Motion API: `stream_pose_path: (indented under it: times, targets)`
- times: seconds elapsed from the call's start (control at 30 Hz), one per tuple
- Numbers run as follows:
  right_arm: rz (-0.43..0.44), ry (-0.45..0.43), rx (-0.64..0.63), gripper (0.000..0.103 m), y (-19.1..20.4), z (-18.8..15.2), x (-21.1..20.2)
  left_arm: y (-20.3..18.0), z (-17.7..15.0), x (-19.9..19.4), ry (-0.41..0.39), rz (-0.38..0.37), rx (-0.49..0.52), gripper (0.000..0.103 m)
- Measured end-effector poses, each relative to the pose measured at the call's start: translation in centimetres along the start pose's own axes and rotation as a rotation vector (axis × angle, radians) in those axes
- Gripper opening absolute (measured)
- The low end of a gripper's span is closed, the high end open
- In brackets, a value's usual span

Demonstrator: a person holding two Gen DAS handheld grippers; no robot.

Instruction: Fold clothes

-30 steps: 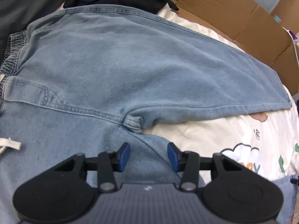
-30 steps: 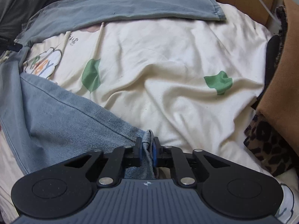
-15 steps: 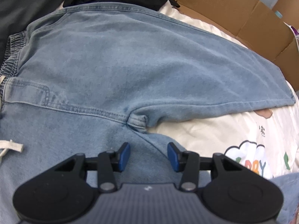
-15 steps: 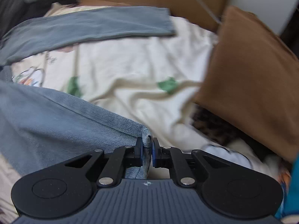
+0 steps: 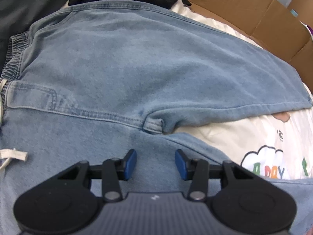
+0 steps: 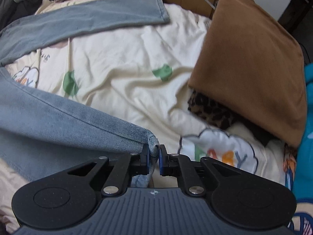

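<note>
One pair of jeans (image 5: pixel 137 68); left gripper (image 5: pixel 156 163) gapes empty, right gripper (image 6: pixel 155 157) pinches its hem. Sheet (image 6: pixel 127 62) print unreadable.

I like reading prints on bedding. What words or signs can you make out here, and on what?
"A DAY", partly hidden: colourful letters in the cloud print on the cream sheet.
Small dark characters on the sheet: too blurred to read.
Nothing legible on the jeans.

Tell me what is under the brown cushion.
A leopard-print fabric pokes out from under the brown cushion, lying on the cream printed bedsheet. How far it reaches beneath, and anything else there, is covered.
</note>
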State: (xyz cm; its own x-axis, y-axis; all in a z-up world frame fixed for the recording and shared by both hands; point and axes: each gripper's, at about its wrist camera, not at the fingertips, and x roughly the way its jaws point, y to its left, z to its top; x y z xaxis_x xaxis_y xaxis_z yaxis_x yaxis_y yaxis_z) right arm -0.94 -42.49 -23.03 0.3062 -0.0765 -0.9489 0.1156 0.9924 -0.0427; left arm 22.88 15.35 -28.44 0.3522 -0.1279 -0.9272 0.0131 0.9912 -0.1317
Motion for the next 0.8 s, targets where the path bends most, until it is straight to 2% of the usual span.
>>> stream_pose_path:
  times: [0.13,0.37,0.5,0.53,0.6,0.67,0.8]
  targets:
    - [-0.006,0.025,-0.009,0.007,0.1,-0.8,-0.5,-0.5,0.1,-0.2,0.01,-0.019,0.032,0.046]
    - [-0.024,0.009,-0.028,0.007,0.4,-1.2,-1.8,-2.6,0.1,-1.1,-0.013,-0.052,0.119,0.046]
    - [-0.039,0.009,-0.037,0.006,0.4,-1.5,-2.3,-2.5,0.2,-0.7,-0.046,-0.028,0.11,0.045]
    - [-0.07,0.015,-0.031,0.0,0.2,-1.7,-2.4,-2.3,0.3,-0.6,-0.047,-0.037,0.096,0.045]
    - [-0.119,0.021,0.004,0.0,-1.0,-2.1,-2.7,-2.1,0.6,-0.4,-0.05,-0.061,0.074,0.045]
    - [-0.153,0.023,0.045,0.0,-2.3,-2.6,-3.1,-2.5,0.9,-0.6,-0.056,-0.069,0.093,0.045]
    - [-0.098,0.009,0.02,0.0,-1.8,-2.7,-3.0,-3.4,1.0,-0.1,-0.049,-0.076,0.129,0.045]
